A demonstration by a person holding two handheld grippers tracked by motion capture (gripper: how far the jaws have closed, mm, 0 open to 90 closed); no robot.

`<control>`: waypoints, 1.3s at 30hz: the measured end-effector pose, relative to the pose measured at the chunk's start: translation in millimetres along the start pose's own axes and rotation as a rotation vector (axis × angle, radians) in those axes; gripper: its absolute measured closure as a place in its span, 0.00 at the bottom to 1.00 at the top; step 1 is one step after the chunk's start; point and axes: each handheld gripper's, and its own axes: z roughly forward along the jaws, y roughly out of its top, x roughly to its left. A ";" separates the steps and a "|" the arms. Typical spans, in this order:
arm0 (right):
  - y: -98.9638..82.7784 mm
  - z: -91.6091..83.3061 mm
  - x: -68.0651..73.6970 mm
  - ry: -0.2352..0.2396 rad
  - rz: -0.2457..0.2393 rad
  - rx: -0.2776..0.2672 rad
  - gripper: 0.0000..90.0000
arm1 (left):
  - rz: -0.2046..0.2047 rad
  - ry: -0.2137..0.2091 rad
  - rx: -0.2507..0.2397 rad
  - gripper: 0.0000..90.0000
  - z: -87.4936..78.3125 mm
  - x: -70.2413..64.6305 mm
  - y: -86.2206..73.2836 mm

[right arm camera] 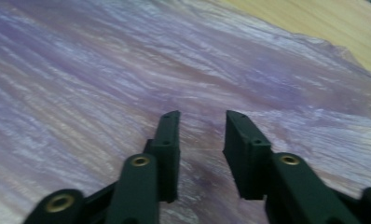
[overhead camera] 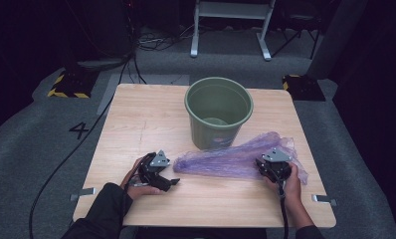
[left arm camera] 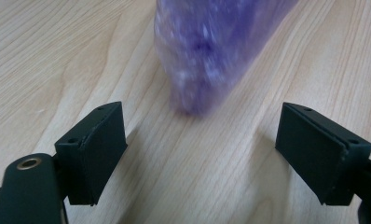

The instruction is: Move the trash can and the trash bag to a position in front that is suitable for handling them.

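On the tabletop: purple plastic bag is lying flat before the green bucket.
Left gripper: jaws standing wide apart, bag tip just beyond.
Right gripper: jaws hovering slightly apart over film.
Risk: thin film is likely slipping or tearing if pinched shallowly.

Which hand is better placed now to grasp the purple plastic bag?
Right. The right gripper hovers directly over the purple plastic bag, its jaws partly open above the film. The left gripper has wide-open jaws with bare table between them; the bag's tip lies just beyond.
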 end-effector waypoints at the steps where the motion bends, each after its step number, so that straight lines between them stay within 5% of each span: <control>1: 1.1 2.2 -1.2 -0.004 -0.003 -0.004 0.69 | 0.006 -0.006 -0.014 0.22 0.4 -0.5 0.7; 2: 4.8 8.8 -5.0 -0.016 0.003 -0.012 0.63 | 0.010 -0.010 -0.022 0.35 0.7 -1.2 1.3; 4: 7.3 12.0 -6.5 -0.017 0.007 -0.011 0.61 | 0.012 -0.013 -0.027 0.37 1.6 -2.8 2.6; 7: 21.4 18.5 -13.0 -0.028 0.029 -0.046 0.59 | 0.021 -0.023 -0.038 0.54 2.7 -4.6 4.0; 12: 32.5 14.5 -15.7 -0.013 0.092 -0.099 0.50 | 0.023 -0.035 -0.046 0.65 4.1 -8.4 5.8; 15: 36.9 0.5 -11.0 0.044 0.106 -0.131 0.41 | 0.028 -0.042 -0.047 0.69 4.2 -12.7 5.8; 21: 30.8 -23.1 7.9 0.114 0.174 -0.138 0.30 | 0.025 -0.048 -0.048 0.70 6.0 -19.1 7.3; 23: 25.1 -28.3 21.0 0.137 0.225 -0.116 0.29 | 0.020 -0.049 -0.048 0.70 6.8 -20.6 8.1; 28: 12.4 -24.4 43.8 0.147 0.242 -0.050 0.28 | 0.037 -0.052 -0.046 0.69 11.8 -26.9 13.0; 31: 12.1 -18.7 42.8 0.150 0.257 -0.045 0.28 | 0.045 -0.055 -0.049 0.69 14.6 -28.7 15.5; 33: 12.4 -11.2 38.2 0.204 0.293 -0.059 0.29 | 0.051 -0.060 -0.047 0.69 17.1 -29.6 18.1; 39: 16.6 6.9 34.0 0.199 0.245 -0.040 0.31 | 0.063 -0.075 -0.048 0.70 24.9 -34.3 25.8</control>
